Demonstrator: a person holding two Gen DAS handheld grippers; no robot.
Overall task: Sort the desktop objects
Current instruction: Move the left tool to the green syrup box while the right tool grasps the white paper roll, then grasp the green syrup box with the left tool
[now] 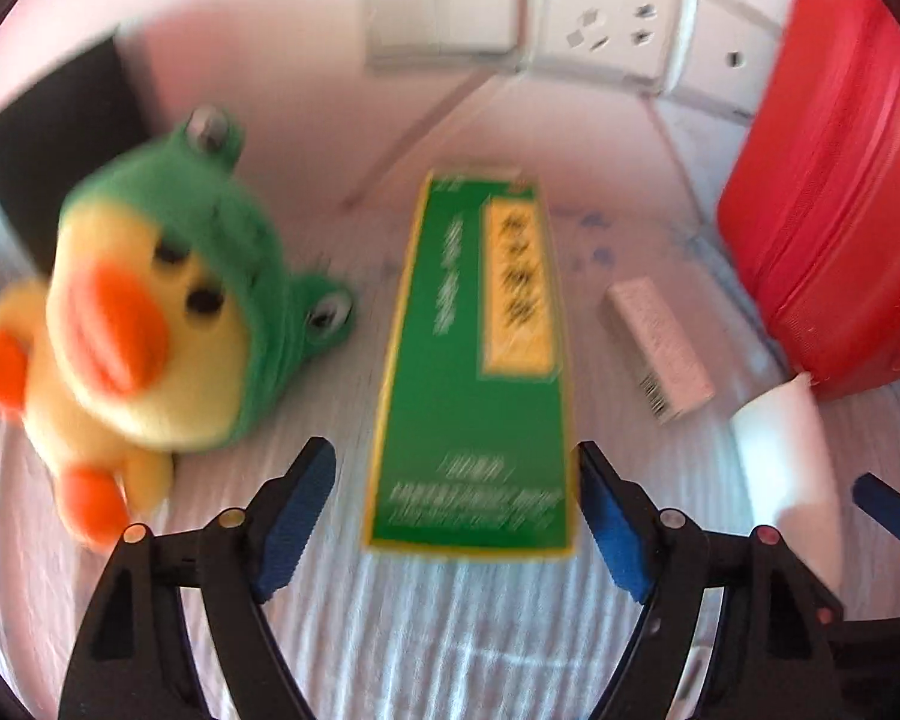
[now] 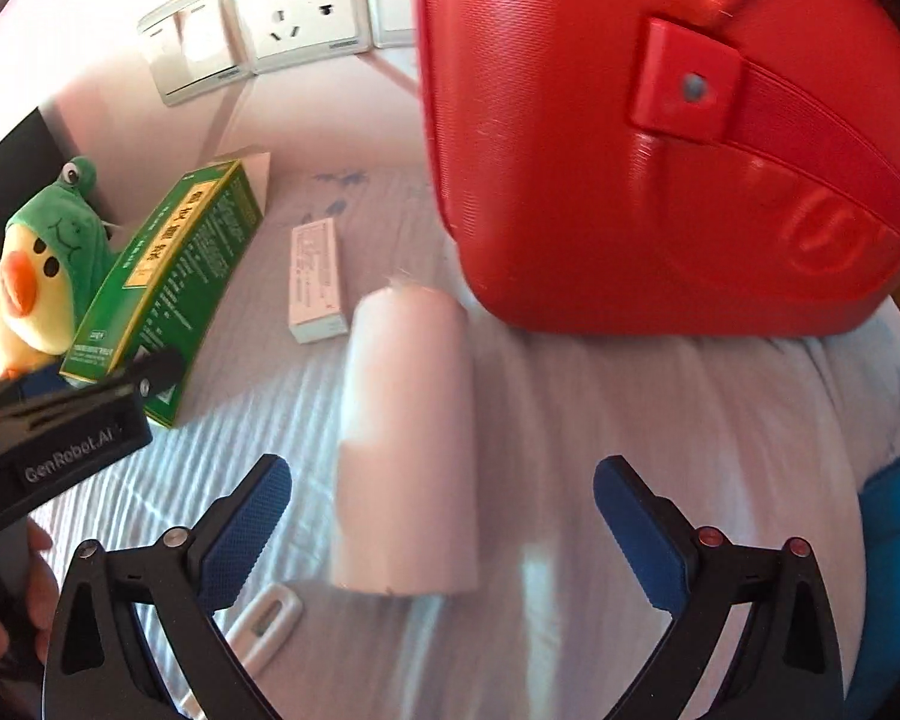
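Your left gripper (image 1: 456, 516) has its fingers spread either side of the near end of the green medicine box (image 1: 480, 372), whose long axis runs straight away from you; your right gripper (image 2: 441, 525), fingers also spread, frames the white roll (image 2: 408, 438) on the striped cloth (image 2: 630, 420).

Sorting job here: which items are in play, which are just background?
In play: green box, white roll, small white box, plush duck, red case, white clip.
Background: wall sockets, striped cloth, dark screen.
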